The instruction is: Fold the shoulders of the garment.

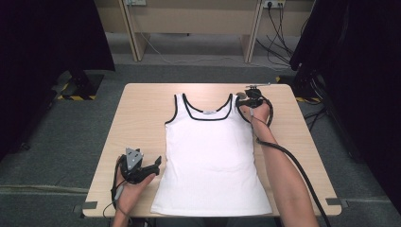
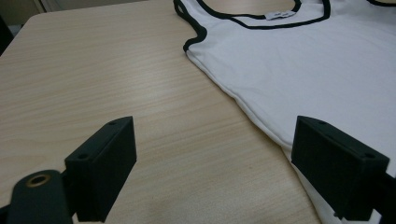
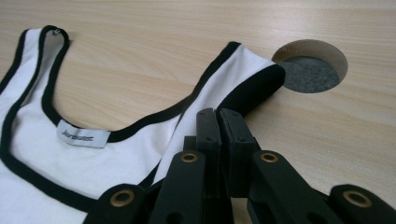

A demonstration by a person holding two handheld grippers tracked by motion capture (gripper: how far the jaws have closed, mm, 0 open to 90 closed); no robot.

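White tank top (image 1: 213, 156) flat mid-table (image 1: 142, 113). Right gripper (image 3: 218, 116) clamped on its strap (image 3: 243, 70), beside cable hole (image 3: 310, 65) seen close up. Left gripper (image 2: 215, 154) jaws apart, straddling hem edge.

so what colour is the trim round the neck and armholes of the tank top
Black, against the white tank top; the trim shows best in the right gripper view.

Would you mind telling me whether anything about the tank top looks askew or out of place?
The white tank top lies flat and straight. Only its shoulder strap by the right claw is lifted and curled off the table.
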